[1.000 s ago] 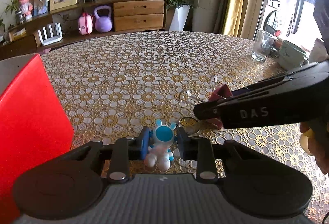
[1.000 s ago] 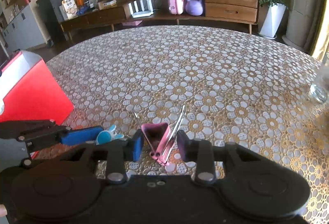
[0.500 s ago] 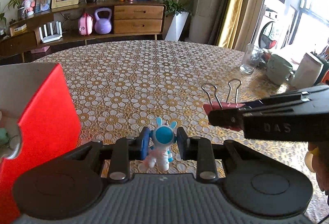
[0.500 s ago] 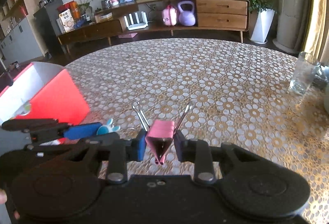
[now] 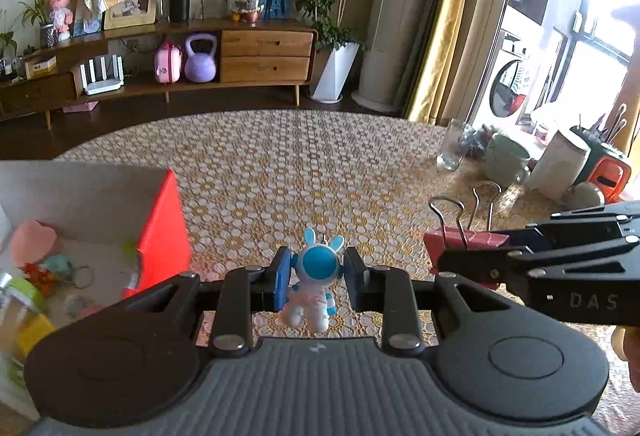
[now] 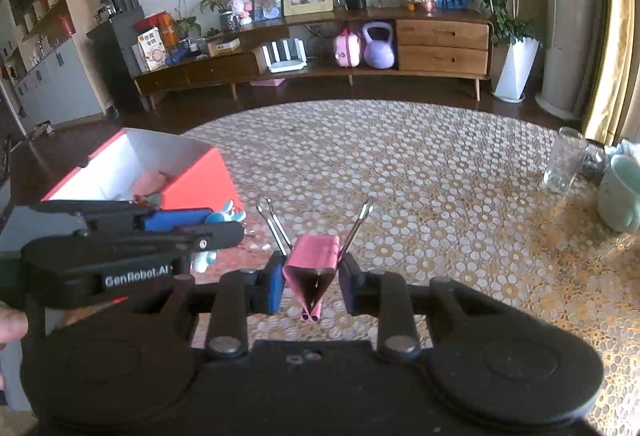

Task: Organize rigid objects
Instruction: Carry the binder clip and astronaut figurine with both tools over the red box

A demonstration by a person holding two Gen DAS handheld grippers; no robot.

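Observation:
My left gripper (image 5: 317, 278) is shut on a small white and blue rabbit-eared astronaut figure (image 5: 314, 282), held in the air above the table. My right gripper (image 6: 311, 282) is shut on a pink binder clip (image 6: 313, 268) with its wire handles pointing up and away. In the left wrist view the right gripper (image 5: 470, 248) and its binder clip (image 5: 460, 242) hang to the right. In the right wrist view the left gripper (image 6: 224, 224) with the astronaut figure (image 6: 224, 216) sits to the left. A red box (image 5: 164, 236) with a white inside stands at the left, holding several small items.
The round table (image 5: 320, 171) has a gold and white floral cloth. A glass (image 5: 454, 149), a green mug (image 5: 508, 159), a white container (image 5: 556, 163) and an orange holder (image 5: 608, 171) stand at the right edge. A person's hand (image 6: 10, 326) shows at the left.
Both grippers rose from the table with their objects: the astronaut figure and the binder clip left the cloth. The red box's open inside has come into view at the left.

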